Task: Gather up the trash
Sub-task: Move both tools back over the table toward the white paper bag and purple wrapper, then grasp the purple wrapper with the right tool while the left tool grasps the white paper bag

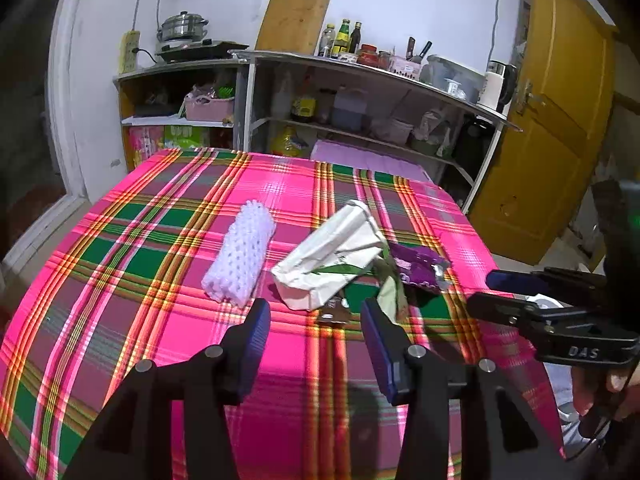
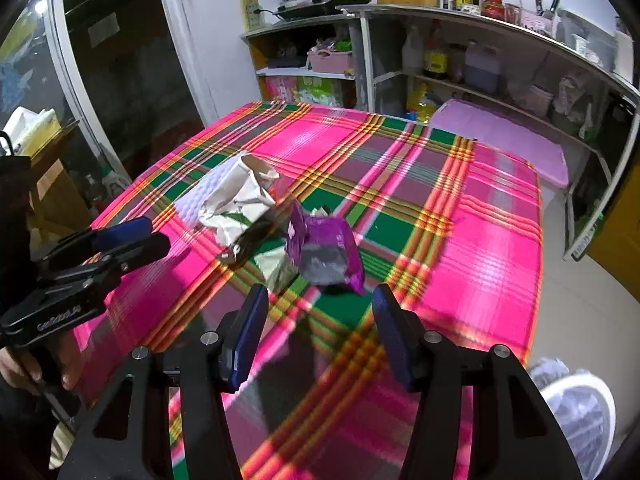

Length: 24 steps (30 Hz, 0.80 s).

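On the plaid worktop (image 1: 120,264) ahead of me the trash lies in a loose cluster, and I take it from left to right. Farthest left is the white foam net sleeve (image 1: 240,254), lying on its side and apart from the rest. Just right of it sits the crumpled white paper bag (image 1: 332,258), its open mouth turned away from me, with a small brown scrap (image 1: 334,314) at its near corner. Touching the bag's right side is the purple wrapper (image 2: 326,252), flattened and shiny, with a pale green scrap (image 1: 394,294) between the two.

My left tongs (image 1: 316,328) hang wide and hold nothing, just short of the bag's near end. My right tongs (image 2: 320,312) are also spread wide and hold nothing, lined up on the wrapper, whose near edge sits just beyond the tips.

I judge the step in hand to be the first pick. To do it well I would bring the right tongs low so one finger slides under the wrapper's raised near edge, then close on a fold rather than the slick flat face. The bag is light and springy, so I would pinch a crease near its corner, not the body. A white bin (image 2: 576,420) shows at the lower right, beside the worktop.
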{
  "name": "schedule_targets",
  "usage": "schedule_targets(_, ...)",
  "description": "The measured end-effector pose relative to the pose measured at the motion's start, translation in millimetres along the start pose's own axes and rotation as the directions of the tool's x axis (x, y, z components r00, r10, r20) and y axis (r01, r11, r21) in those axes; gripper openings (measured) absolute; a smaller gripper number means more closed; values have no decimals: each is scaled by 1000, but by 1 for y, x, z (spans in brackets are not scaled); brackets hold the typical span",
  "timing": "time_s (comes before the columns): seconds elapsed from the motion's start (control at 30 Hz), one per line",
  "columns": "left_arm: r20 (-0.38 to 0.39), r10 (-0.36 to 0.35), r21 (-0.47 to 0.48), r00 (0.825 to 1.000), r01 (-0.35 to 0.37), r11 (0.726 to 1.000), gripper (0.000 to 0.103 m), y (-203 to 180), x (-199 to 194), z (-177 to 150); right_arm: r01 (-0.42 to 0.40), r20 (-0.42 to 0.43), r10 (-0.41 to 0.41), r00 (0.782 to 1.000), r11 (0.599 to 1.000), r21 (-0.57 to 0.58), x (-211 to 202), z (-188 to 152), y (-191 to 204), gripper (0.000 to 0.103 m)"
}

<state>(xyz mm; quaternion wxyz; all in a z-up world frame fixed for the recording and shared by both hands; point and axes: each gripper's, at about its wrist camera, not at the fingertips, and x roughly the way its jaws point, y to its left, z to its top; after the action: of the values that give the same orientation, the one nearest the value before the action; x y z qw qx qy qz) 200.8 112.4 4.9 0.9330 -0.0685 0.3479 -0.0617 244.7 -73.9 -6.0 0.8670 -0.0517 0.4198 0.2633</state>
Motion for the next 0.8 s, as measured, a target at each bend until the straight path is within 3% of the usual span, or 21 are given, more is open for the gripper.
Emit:
schedule_targets(0.43, -8, -27, 27, 1000, 27, 999, 51, 12, 26, 18, -14, -53, 17, 998, 999, 47, 51, 22, -8, 57)
schedule_targets(0.57, -33, -56, 41, 998, 58, 998, 51, 9, 43, 24, -23, -46, 25, 999, 999, 42, 49, 16, -8, 37)
schedule_targets(0.8, -54, -34, 105, 998, 39, 994, 51, -1, 67, 33, -37, -28, 40, 999, 997, 70, 39, 8, -16, 25)
